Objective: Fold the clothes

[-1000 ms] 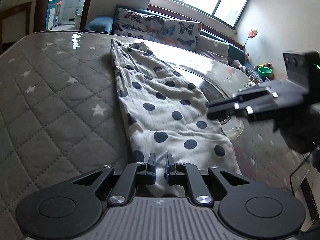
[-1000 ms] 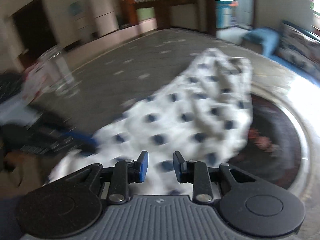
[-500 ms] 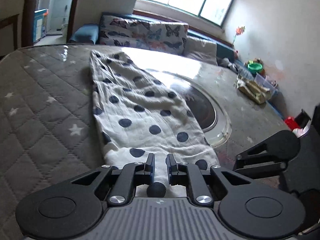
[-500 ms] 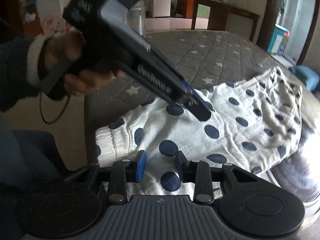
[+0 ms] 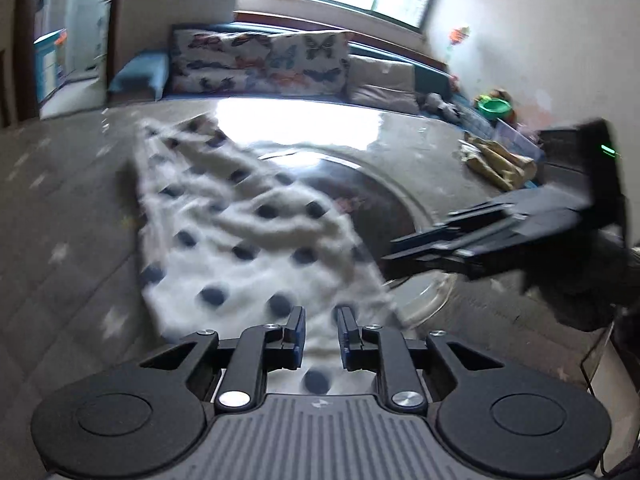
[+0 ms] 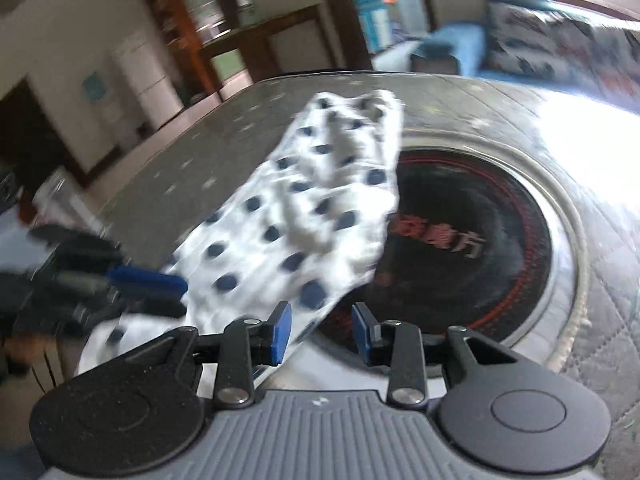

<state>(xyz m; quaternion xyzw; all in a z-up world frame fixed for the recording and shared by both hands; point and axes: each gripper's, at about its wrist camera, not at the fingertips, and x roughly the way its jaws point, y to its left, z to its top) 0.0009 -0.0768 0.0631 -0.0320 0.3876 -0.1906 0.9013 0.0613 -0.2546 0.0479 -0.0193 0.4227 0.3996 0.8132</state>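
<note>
In the left wrist view, the left hand-held gripper has its fingers a little apart over the near end of the spotted cloth, which lies on the quilted surface. In the right wrist view, the right hand-held gripper is spread wide beside the spotted cloth, above the round glass plate

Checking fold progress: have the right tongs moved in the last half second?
Yes. In the left wrist view the right tongs now reach over the round inset's rim toward the polka-dot cloth; before they sat outside it.
</note>
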